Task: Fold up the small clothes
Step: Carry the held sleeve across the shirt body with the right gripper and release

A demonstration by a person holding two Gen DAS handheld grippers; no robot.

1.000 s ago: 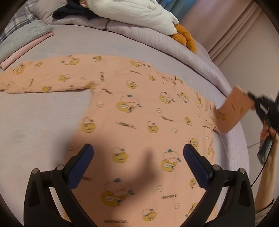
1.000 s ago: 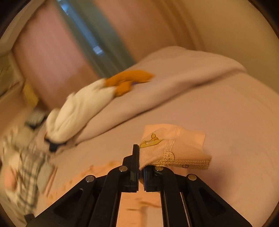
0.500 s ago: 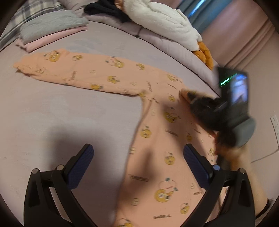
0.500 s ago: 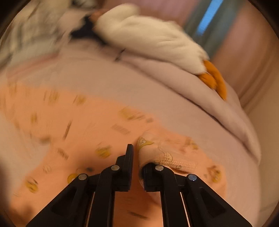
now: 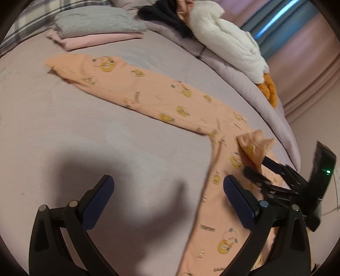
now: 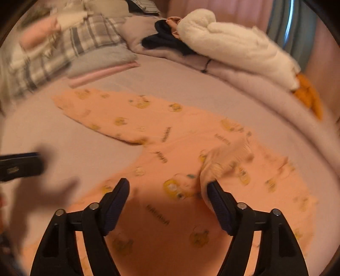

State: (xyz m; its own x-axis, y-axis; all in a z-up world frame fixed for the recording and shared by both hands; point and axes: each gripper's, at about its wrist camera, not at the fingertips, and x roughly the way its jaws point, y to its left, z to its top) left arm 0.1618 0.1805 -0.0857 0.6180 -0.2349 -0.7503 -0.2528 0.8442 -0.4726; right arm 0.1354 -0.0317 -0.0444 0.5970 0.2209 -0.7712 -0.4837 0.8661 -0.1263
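A peach shirt (image 5: 184, 102) with little yellow pictures lies flat on the bed (image 5: 102, 135), which has a soft purple cover. One long sleeve (image 5: 119, 82) stretches out toward the far left corner of the bed, and its end is near a stack of folded clothes (image 5: 95, 31), gray on top and pink below. The other sleeve (image 5: 255, 146) is folded back over the body of the shirt, and its cuff sits in a little bunched heap there. The left gripper (image 5: 167, 197) hangs above the bed with its two fingers wide apart, and it holds nothing. Its left finger is over bare bed cover, and its right finger is over the side edge of the shirt. The right gripper (image 6: 167, 201) is wide apart too, low over the body of the shirt. The bunched cuff (image 6: 221, 163) lies right at the tip of its right finger and looks like it touches that tip, but the fingers do not squeeze it. In the left camera's view the right gripper (image 5: 261, 169) is seen with the cuff draped at its front end. A white fluffy toy with orange feet (image 5: 229, 40) rests on the rolled blanket (image 5: 250, 85) along the far edge of the bed, next to a dark cloth (image 5: 167, 14).
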